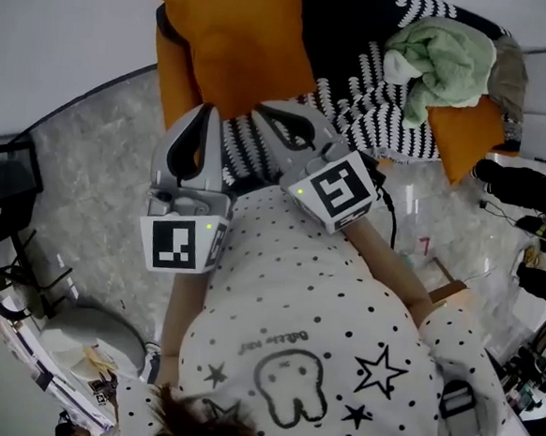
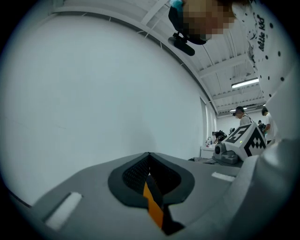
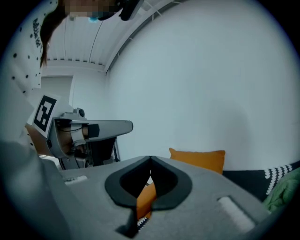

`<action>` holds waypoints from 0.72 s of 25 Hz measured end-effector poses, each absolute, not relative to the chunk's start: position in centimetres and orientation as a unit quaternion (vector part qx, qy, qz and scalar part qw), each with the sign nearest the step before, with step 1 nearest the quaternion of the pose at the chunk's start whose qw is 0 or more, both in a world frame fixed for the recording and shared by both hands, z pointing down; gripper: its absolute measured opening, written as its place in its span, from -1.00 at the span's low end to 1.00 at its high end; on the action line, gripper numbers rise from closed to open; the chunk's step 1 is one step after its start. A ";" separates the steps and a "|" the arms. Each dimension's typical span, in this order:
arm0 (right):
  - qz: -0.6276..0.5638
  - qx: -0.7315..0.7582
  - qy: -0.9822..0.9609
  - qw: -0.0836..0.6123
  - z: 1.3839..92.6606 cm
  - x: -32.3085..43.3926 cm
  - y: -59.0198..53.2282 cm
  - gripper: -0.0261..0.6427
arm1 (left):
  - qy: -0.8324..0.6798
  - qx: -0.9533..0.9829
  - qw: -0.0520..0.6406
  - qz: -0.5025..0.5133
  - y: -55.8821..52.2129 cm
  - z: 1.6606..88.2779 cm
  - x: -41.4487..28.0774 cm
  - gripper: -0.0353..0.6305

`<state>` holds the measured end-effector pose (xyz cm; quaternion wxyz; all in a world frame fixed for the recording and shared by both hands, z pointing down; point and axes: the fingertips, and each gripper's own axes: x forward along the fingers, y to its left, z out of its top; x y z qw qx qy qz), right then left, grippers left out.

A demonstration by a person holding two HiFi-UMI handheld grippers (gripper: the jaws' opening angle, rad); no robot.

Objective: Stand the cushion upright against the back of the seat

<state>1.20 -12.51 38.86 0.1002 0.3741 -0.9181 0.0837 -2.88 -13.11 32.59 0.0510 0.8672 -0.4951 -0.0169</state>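
An orange cushion point(image 1: 240, 40) stands tilted against the back of a seat draped with a black-and-white striped throw point(image 1: 376, 103); in the right gripper view the orange cushion point(image 3: 199, 159) rises before a white wall. My left gripper point(image 1: 206, 111) is at its lower left edge, jaws shut with nothing gripped between them. In its own view the left gripper point(image 2: 149, 157) faces the bare wall, with orange showing through the slot below. My right gripper point(image 1: 262, 113) sits beside it at the cushion's lower edge. Seen in its own view, the right gripper point(image 3: 150, 161) is shut too.
A second orange cushion point(image 1: 468, 134) and a crumpled green cloth point(image 1: 441, 61) lie on the seat's right part. A pale shaggy rug point(image 1: 99, 152) covers the floor. Equipment and cables point(image 1: 537, 214) crowd the right side; a dark chair point(image 1: 7, 187) stands at the left.
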 end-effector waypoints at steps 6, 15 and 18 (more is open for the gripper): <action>0.088 0.378 -0.916 0.099 39.3 1.1 -10.8 -0.94 | -0.484 0.873 0.058 -0.012 -11.6 33.2 -2.4 -0.90; 0.084 0.391 -0.910 0.111 39.6 0.6 -9.6 -0.94 | -0.469 0.881 0.063 -0.017 -10.5 33.3 -2.9 -0.90; 0.076 0.391 -0.908 0.126 40.0 0.5 -8.8 -0.94 | -0.465 0.882 0.067 -0.021 -10.3 33.5 -2.9 -0.91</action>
